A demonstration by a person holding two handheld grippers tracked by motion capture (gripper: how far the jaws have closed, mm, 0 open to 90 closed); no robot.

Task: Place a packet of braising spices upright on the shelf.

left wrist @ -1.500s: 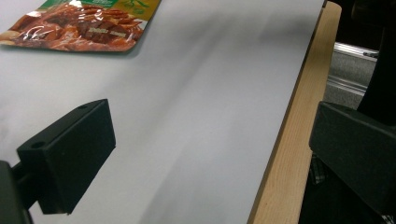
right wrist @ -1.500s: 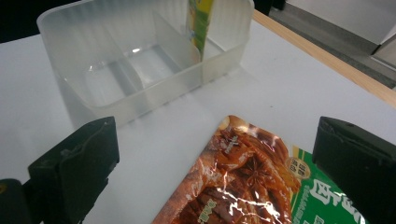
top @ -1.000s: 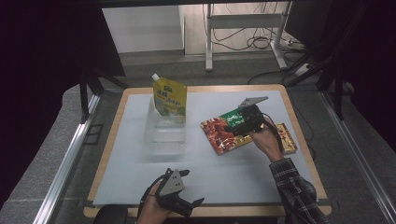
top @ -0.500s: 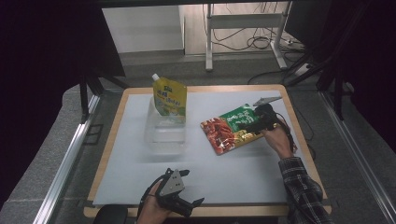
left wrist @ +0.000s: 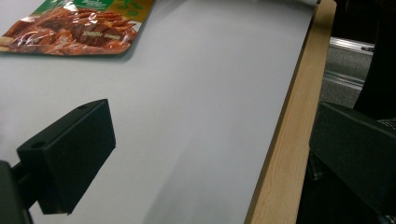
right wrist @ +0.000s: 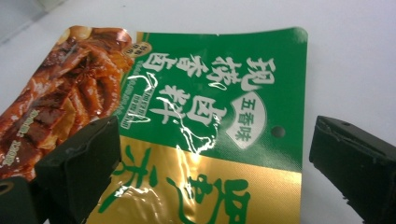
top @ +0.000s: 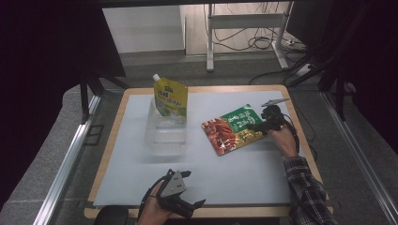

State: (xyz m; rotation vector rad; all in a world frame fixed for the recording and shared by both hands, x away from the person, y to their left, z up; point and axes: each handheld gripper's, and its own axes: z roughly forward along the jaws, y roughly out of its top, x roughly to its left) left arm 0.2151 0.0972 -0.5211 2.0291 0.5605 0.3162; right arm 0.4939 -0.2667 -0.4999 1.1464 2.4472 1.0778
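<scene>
2 pouches: 1 green-red (top: 233, 129), 1 yellow (top: 171, 97); 1 clear bin (top: 165, 136).

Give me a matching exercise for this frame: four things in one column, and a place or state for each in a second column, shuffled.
Things:
1. yellow spout pouch
2. red and green food packet
3. left claw
4. right claw

Places or states:
A. open, at the packet's right edge
B. lying flat on the white mat
C. open, at the table's near edge, away from the packets
D. standing upright in the clear container

Pairs: 1-D, 2-B, 3-C, 4-A
</scene>
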